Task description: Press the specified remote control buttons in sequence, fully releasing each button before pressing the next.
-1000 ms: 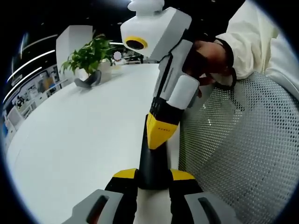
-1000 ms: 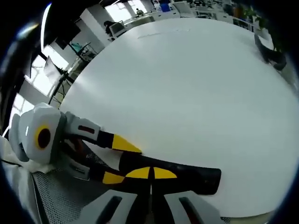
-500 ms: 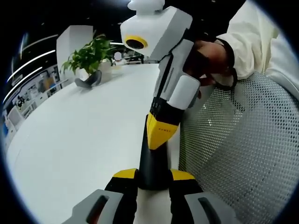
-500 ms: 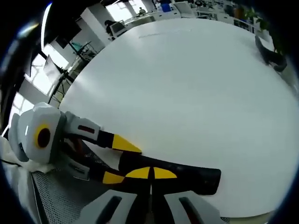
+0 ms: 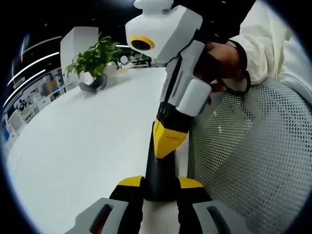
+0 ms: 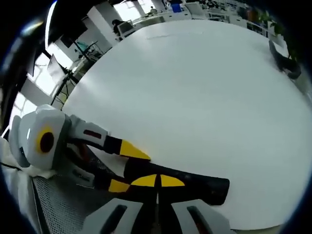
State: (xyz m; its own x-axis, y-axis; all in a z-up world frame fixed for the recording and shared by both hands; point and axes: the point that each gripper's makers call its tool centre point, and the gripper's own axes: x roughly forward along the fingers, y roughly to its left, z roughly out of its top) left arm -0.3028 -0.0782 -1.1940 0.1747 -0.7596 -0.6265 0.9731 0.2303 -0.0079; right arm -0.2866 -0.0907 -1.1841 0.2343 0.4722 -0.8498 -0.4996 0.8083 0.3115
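A slim black remote control (image 5: 160, 170) lies at the near edge of a white table (image 5: 83, 141). My left gripper (image 5: 161, 183) is shut on its near end, one yellow fingertip on each side. My right gripper (image 5: 167, 139), held by a person's hand (image 5: 222, 61), comes down from above with its yellow tip resting on the remote's top face. In the right gripper view the remote (image 6: 200, 184) lies crosswise under my right gripper (image 6: 157, 181), whose two yellow tips meet, shut. The left gripper (image 6: 126, 167) holds the remote's left end there.
A potted plant (image 5: 92, 58) and a dark grey object (image 5: 92, 84) stand at the table's far side; the grey object (image 6: 285, 63) also appears in the right gripper view. A white mesh chair back (image 5: 243, 161) stands right beside the remote. Office desks lie beyond.
The right gripper has shifted very slightly over the remote. The remote and the left gripper stay as they were.
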